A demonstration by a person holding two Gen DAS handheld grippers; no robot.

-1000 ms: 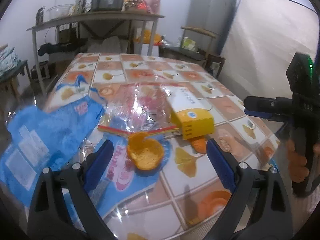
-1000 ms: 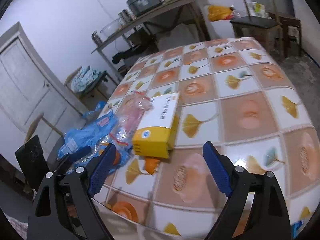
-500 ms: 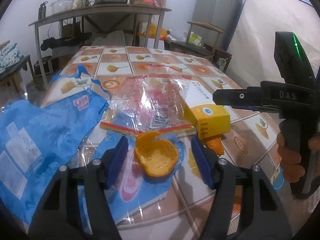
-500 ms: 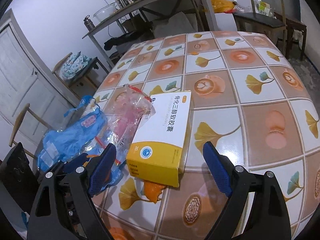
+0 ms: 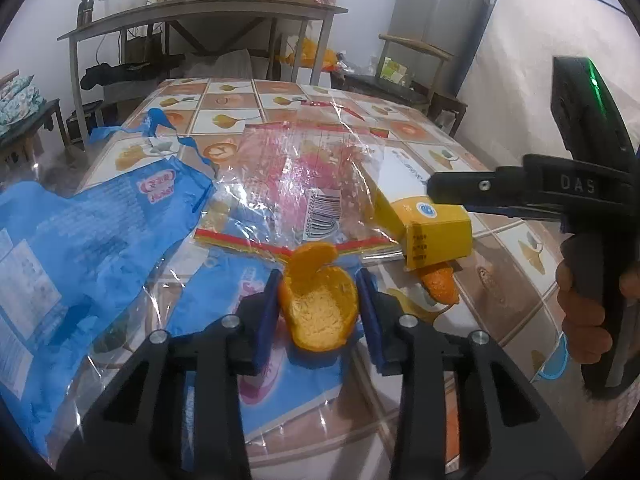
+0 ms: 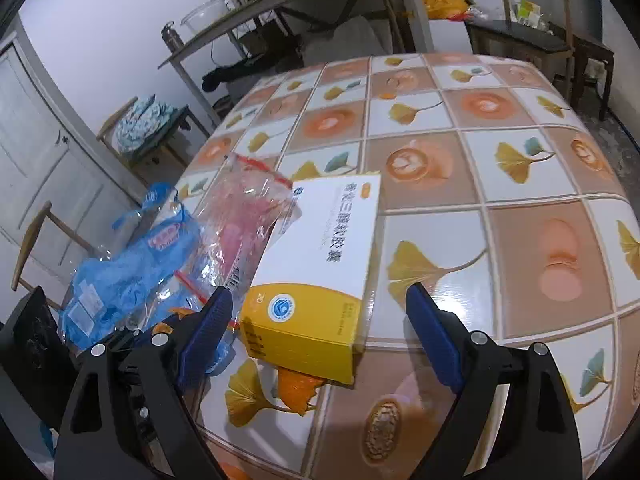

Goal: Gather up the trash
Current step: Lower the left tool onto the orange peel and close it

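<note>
In the left wrist view my left gripper (image 5: pixel 320 292) is shut on a cup-shaped orange peel (image 5: pixel 318 312) that sits over a blue wrapper (image 5: pixel 80 248). A clear pink plastic bag (image 5: pixel 304 184) lies behind it. A yellow-and-white box (image 5: pixel 432 220) lies to the right, with a second orange peel (image 5: pixel 440 286) under its near end. In the right wrist view my right gripper (image 6: pixel 320 332) is open, its fingers on either side of the near end of the box (image 6: pixel 316 276); the peel (image 6: pixel 298 392), the pink bag (image 6: pixel 240 216) and the blue wrapper (image 6: pixel 132 276) show too.
The table (image 6: pixel 480 168) has a tiled ginkgo-leaf cover. A cluttered metal shelf table (image 5: pixel 200 12) stands behind, chairs (image 6: pixel 552 32) at the far right, a door (image 6: pixel 36 152) and a chair (image 6: pixel 36 232) at the left. The right gripper's body (image 5: pixel 580 200) crosses the left wrist view.
My left gripper moved forward and closed on the cup-shaped orange peel. My right gripper moved closer to the yellow box and now straddles its near end, still open.
</note>
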